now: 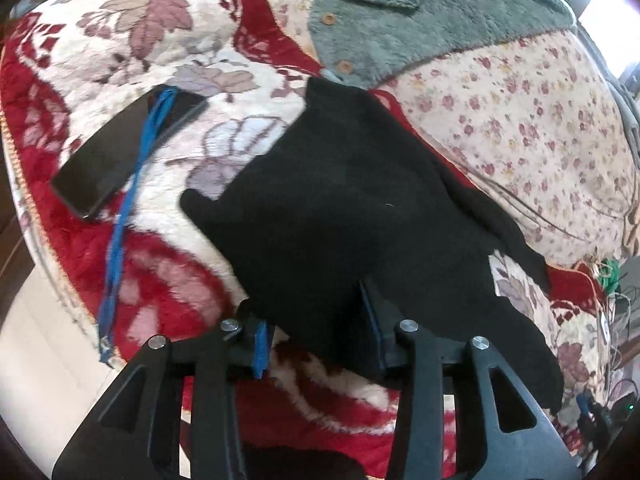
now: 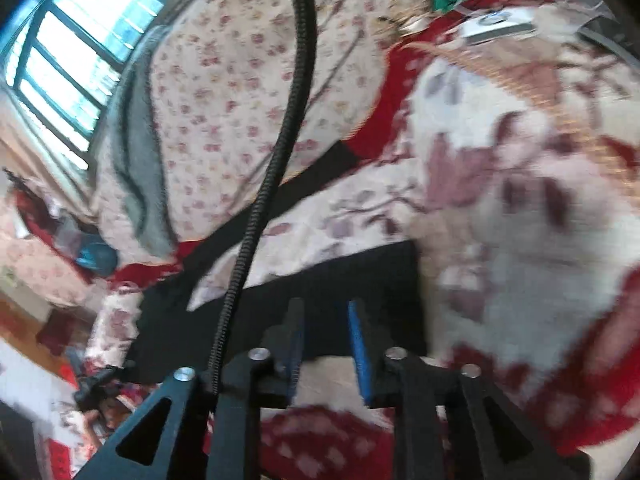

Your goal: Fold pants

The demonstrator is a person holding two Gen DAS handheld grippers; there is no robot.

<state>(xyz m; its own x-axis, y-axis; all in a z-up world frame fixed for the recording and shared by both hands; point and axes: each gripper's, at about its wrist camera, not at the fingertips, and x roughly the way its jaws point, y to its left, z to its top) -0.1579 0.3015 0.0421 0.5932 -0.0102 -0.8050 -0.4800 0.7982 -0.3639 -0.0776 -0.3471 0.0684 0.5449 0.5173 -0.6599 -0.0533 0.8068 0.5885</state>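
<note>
Left gripper (image 1: 320, 344) jaws apart, black pants (image 1: 344, 208) edge loose between them, not pinched. Right gripper (image 2: 326, 344) part open, empty, over the pants (image 2: 352, 292) on the red floral blanket (image 2: 520, 208). Next, I judge: regrip flat edges, fold evenly. Both tilt downward.

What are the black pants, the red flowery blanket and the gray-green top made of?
The black pants look like soft, matte knit or fleece: no shine, and the edges look slightly fuzzy. The red flowery blanket seems to be plush fleece, with visible fluffy pile. The gray-green top looks like shaggy, curly sherpa fleece, and its round brown buttons could be wood or plastic.
</note>
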